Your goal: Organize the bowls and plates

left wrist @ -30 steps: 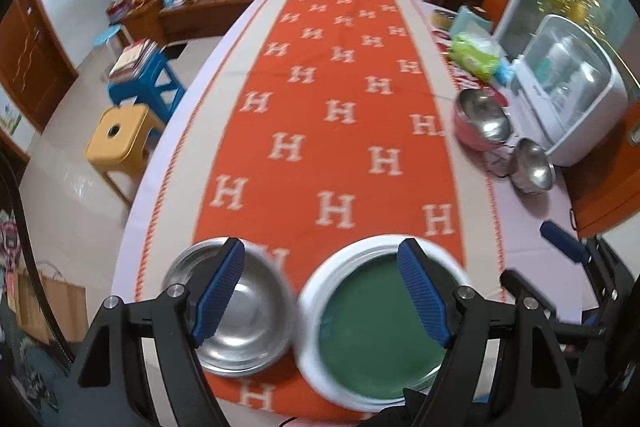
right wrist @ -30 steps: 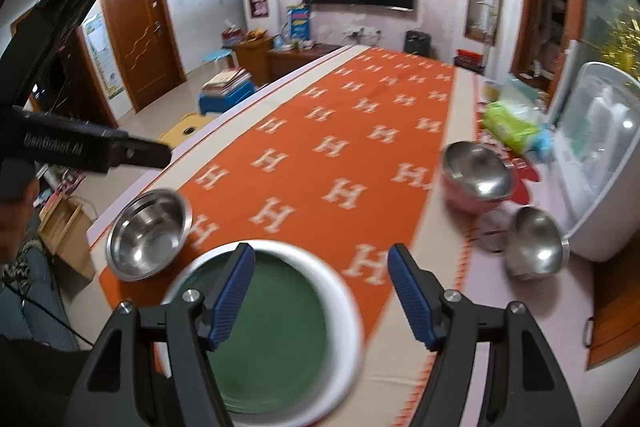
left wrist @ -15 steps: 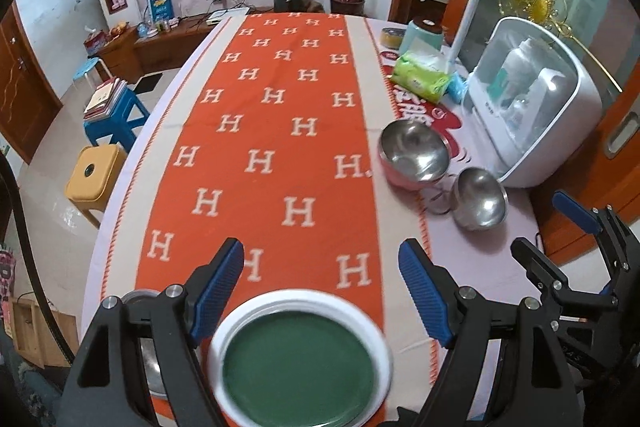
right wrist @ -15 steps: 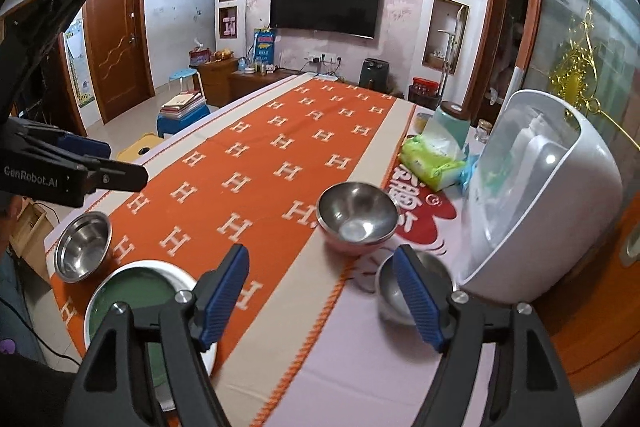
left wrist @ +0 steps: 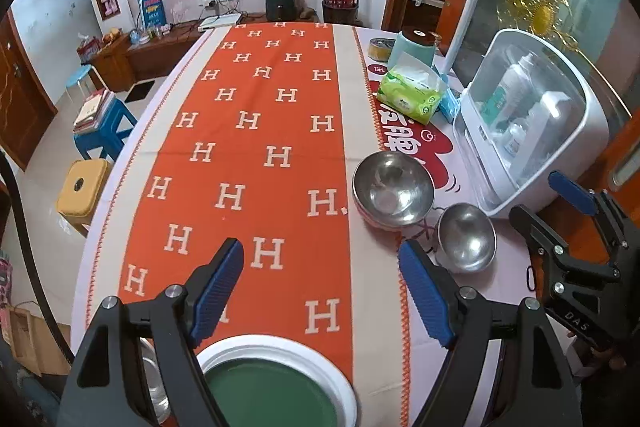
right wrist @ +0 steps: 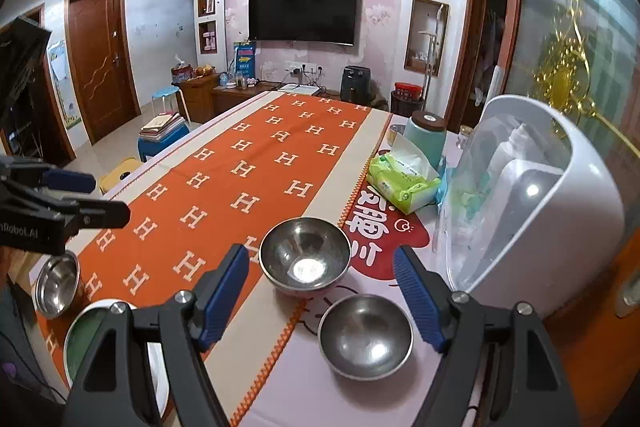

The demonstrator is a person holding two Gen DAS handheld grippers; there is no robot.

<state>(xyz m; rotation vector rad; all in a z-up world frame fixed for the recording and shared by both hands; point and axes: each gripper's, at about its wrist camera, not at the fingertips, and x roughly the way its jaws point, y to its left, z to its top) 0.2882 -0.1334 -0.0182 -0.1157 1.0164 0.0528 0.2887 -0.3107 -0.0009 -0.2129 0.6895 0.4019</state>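
The right tongs point(right wrist: 320, 291) stand wide apart with nothing between the blue pads; they hang above the worktop point(right wrist: 280, 379), touching nothing, and frame two steel bowls. The small bowl point(right wrist: 366, 337) sits just below and between the pads, the big bowl point(right wrist: 305, 255) just beyond it, the two close together but seemingly not touching. That framing suggests the right tongs are being lined up on the small bowl as the next thing to collect.

The left tongs point(left wrist: 320, 287) are equally spread and empty, poised over the orange runner point(left wrist: 256, 147). Right under them, at the near edge of the worktop, lies the green plate with a white rim point(left wrist: 276, 351), and beside it, half hidden behind the left arm of the tongs, a third steel bowl point(left wrist: 150, 383). In the right view that bowl point(right wrist: 56, 285) sits just beside the plate point(right wrist: 86, 327). These two look like the start of a gathering spot at the near end, so the pair of bowls on the pink cloth by the white dome-lidded cabinet point(right wrist: 532, 203) probably belong there too.

A pack of wet wipes point(right wrist: 402, 181) and a teal canister point(right wrist: 426, 139) stand farther back, well clear of the bowls.
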